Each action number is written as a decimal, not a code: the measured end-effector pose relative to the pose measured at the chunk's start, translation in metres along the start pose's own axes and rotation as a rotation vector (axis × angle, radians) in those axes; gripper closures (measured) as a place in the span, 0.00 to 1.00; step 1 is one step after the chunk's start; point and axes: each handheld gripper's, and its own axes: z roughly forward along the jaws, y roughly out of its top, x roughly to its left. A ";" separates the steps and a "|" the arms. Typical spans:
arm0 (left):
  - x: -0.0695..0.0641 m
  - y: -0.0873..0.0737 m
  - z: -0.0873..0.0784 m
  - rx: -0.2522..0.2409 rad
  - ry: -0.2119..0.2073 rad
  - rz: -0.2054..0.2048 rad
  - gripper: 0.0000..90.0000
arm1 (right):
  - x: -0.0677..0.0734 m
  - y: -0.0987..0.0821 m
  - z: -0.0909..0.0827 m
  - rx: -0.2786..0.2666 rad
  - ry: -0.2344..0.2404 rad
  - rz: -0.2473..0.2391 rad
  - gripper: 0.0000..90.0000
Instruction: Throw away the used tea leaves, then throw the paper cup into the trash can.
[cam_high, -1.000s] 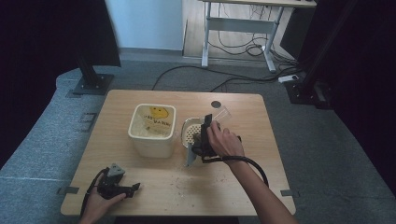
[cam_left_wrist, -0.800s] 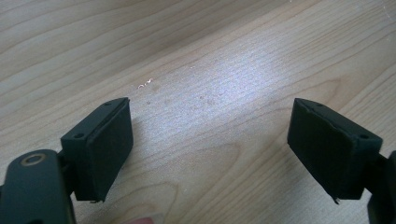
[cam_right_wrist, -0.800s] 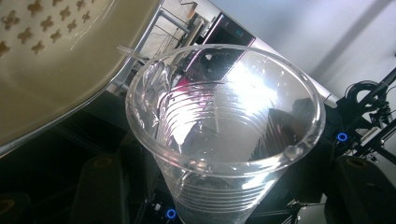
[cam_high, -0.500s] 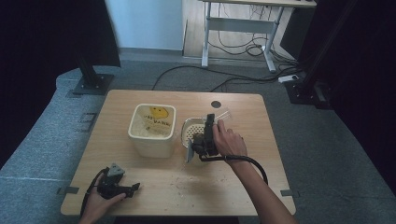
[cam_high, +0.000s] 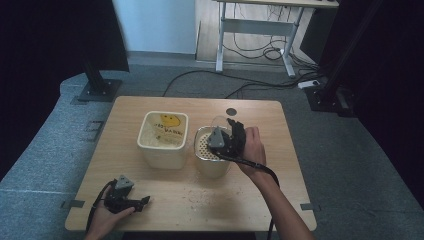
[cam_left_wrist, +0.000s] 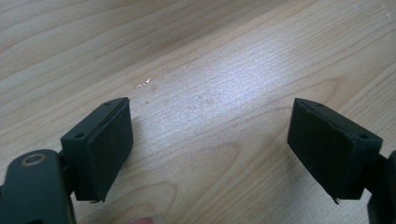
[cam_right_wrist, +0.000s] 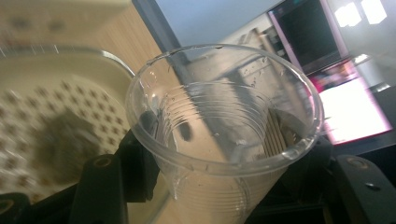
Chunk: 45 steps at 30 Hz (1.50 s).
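Two grippers at a wooden table (cam_high: 150, 100), one holding a cup.

Right gripper (cam_high: 231, 134) clamped on a clear plastic cup (cam_right_wrist: 224, 126), jaws pressing its ribbed sides; cup tilted over a cream perforated strainer (cam_high: 204, 145), which sits in a pale container just beside a cream square tub (cam_high: 163, 138) with a yellow smiley face. Wet drops on the cup's inner wall. Left gripper (cam_left_wrist: 210, 144) low at the near left corner, jaws spread wide with nothing between them, bare wood grain beneath.
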 end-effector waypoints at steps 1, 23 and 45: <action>0.000 0.000 0.000 0.000 0.000 0.000 0.16 | -0.004 -0.001 -0.001 -0.009 0.030 0.061 0.43; 0.000 -0.001 0.000 -0.001 0.000 -0.003 0.16 | -0.032 -0.022 0.006 -0.136 0.269 0.622 0.43; 0.001 -0.001 -0.004 -0.009 -0.003 -0.007 0.16 | -0.005 0.037 0.025 -0.237 0.397 0.678 0.41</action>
